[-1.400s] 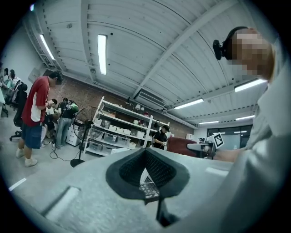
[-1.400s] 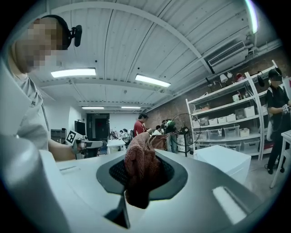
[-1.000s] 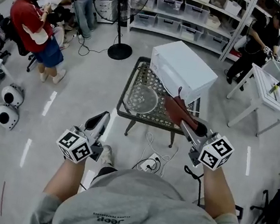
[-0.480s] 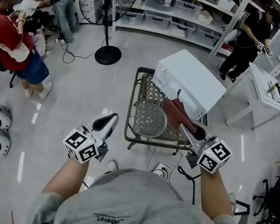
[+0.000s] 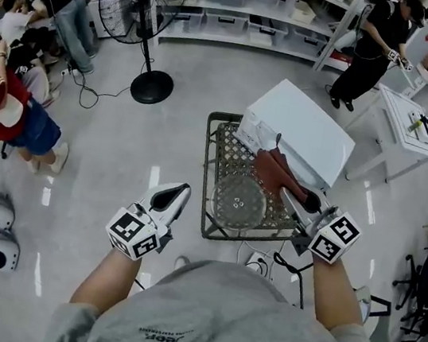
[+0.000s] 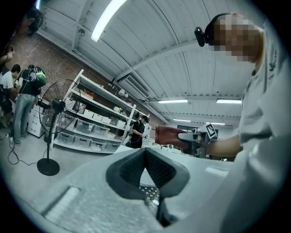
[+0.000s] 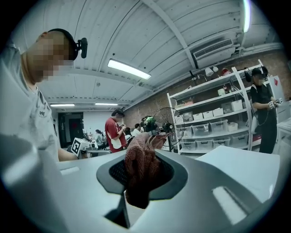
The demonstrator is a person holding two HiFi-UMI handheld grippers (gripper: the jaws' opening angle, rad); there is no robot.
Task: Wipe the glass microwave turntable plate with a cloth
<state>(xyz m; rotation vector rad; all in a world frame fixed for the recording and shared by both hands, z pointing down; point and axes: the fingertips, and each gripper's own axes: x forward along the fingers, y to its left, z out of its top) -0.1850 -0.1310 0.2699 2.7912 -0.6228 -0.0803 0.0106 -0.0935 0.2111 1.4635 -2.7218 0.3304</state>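
Note:
The round glass turntable plate (image 5: 240, 202) lies flat on a small dark lattice table (image 5: 208, 220), in front of the white microwave (image 5: 300, 136). My right gripper (image 5: 291, 195) is shut on a red-brown cloth (image 5: 275, 171) (image 7: 140, 169), held over the table's right side, just right of the plate. The cloth bunches between the jaws and sticks out past them. My left gripper (image 5: 179, 192) (image 6: 145, 150) hovers left of the table's near-left corner, shut, with nothing in it. From the left gripper view the cloth (image 6: 169, 136) shows in the right gripper.
A standing fan (image 5: 148, 75) is on the floor far left of the table. Storage shelves (image 5: 248, 6) line the back. People (image 5: 3, 105) stand at the left, another person (image 5: 372, 46) at the back right beside a white table (image 5: 416, 118). Cables (image 5: 264, 259) lie under the lattice table.
The table and plate have come nearer in the head view. Both grippers have moved forward toward the table, and the right one still holds the cloth.

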